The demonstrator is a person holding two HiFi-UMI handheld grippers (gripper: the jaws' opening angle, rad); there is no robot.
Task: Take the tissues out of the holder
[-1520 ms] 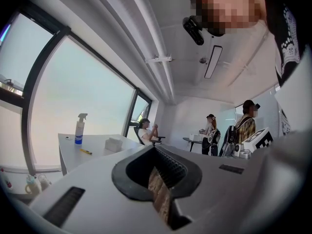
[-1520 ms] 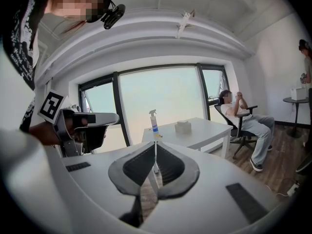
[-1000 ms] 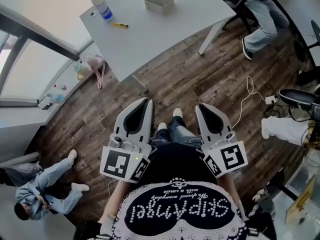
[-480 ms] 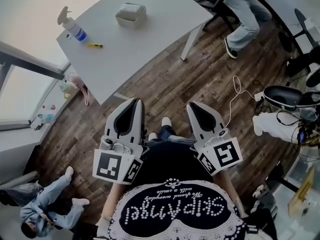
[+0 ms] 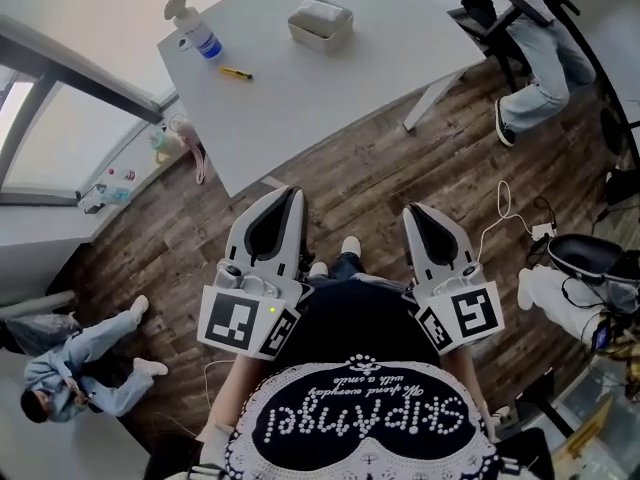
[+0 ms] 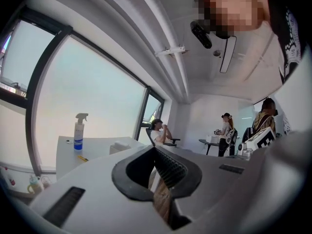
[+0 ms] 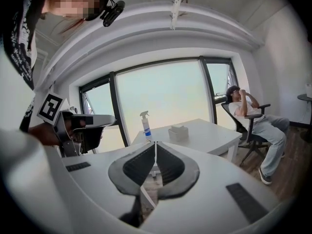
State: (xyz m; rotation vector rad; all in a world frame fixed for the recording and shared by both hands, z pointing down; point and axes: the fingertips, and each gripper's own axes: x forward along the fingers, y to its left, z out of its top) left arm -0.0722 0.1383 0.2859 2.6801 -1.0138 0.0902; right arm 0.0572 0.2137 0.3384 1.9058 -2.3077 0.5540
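Observation:
The white tissue holder (image 5: pixel 319 23) with tissues in it stands on the far part of a white table (image 5: pixel 330 78). It also shows as a small box in the left gripper view (image 6: pixel 120 146) and in the right gripper view (image 7: pixel 178 132). My left gripper (image 5: pixel 292 196) and right gripper (image 5: pixel 412 211) are held side by side close to my body, over the wooden floor. Both point toward the table and are well short of it. Each is shut with nothing between its jaws, as seen for the left gripper (image 6: pixel 154 149) and the right gripper (image 7: pixel 156 143).
A spray bottle (image 5: pixel 193 26) and a small yellow item (image 5: pixel 236 72) lie on the table's left part. A person sits on a chair (image 5: pixel 530 38) beyond the table's right end. Another person sits on the floor (image 5: pixel 70 368) at the left. A cable (image 5: pixel 500 208) and a chair base (image 5: pixel 590 258) are at the right.
The head view swung left and back. The table and holder now sit a little lower and nearer. Both grippers stay shut and side by side, carried forward with me.

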